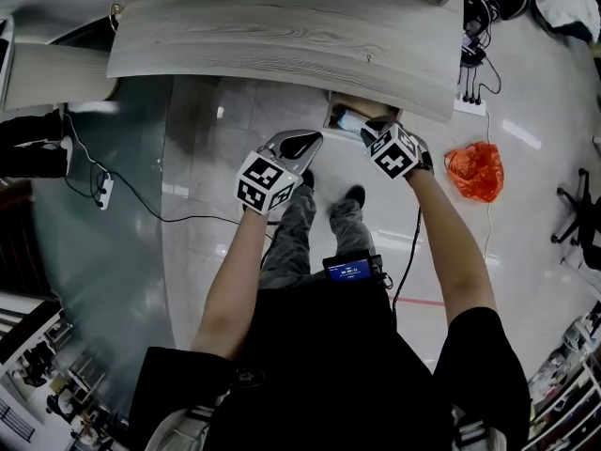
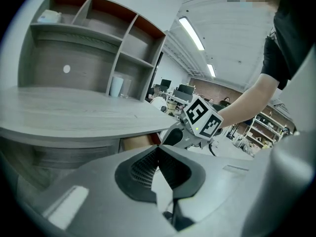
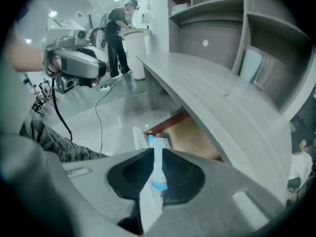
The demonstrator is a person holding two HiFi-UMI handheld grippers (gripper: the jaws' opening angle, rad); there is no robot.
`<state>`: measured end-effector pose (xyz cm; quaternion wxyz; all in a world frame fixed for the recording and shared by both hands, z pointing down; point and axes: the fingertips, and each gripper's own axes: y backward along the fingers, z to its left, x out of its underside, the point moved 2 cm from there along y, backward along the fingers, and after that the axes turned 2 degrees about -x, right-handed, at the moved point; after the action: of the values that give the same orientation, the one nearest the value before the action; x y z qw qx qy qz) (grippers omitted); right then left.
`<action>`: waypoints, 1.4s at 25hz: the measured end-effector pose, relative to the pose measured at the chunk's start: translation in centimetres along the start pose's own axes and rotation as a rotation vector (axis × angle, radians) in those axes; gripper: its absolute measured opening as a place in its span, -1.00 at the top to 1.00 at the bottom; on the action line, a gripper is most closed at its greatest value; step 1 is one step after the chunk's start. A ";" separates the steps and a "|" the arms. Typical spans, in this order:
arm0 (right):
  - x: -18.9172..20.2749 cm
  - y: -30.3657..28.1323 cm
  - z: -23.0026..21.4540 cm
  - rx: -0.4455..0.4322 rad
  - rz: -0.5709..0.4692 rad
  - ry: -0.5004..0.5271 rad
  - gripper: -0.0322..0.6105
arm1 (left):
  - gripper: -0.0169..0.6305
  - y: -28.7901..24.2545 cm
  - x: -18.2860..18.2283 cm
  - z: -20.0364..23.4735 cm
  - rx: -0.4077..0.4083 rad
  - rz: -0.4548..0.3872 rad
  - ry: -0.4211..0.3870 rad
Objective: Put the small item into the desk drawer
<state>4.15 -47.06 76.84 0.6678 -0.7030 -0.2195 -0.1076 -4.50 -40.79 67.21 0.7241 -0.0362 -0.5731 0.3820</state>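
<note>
**Small item [image 1: 349, 118] lies in the open drawer [image 3: 192, 137], with the right gripper [image 3: 154, 151] poised over it**

The drawer stands pulled out from under the desk [image 1: 282, 26], so its mouth is reachable from above. The right gripper points steeply down; its jaws leave only a narrow slot and seem to press on nothing. The white-and-blue small item shows through that slot, at 11 o'clock from the tips, by the drawer's front wall. The left gripper [image 1: 310, 142], at 9 o'clock, is closed tight and empty, held aside to keep the drawer clear. Probably only shutting the drawer remains.

We see bright, even light from ceiling strips [image 2: 191, 32] above the left gripper [image 2: 158, 154], glare on the floor [image 1: 188, 216] beneath it, and fisheye bending with dark, blurred edges.
</note>
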 end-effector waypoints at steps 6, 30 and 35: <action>-0.6 3.8 0.2 0.055 -0.067 -0.043 0.89 | 0.94 0.9 -1.8 -1.3 0.010 -0.012 -0.020; 0.8 18.7 1.7 0.212 -0.407 -0.416 0.90 | 0.95 0.7 -7.4 -6.3 0.131 -0.017 -0.134; 1.6 20.9 2.0 0.242 -0.490 -0.519 0.90 | 0.94 0.7 -8.0 -7.1 0.143 -0.019 -0.152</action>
<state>14.75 -45.10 58.70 0.6226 -0.5496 -0.5542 -0.0560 0.84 -42.36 58.02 0.6829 0.0499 -0.5979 0.4168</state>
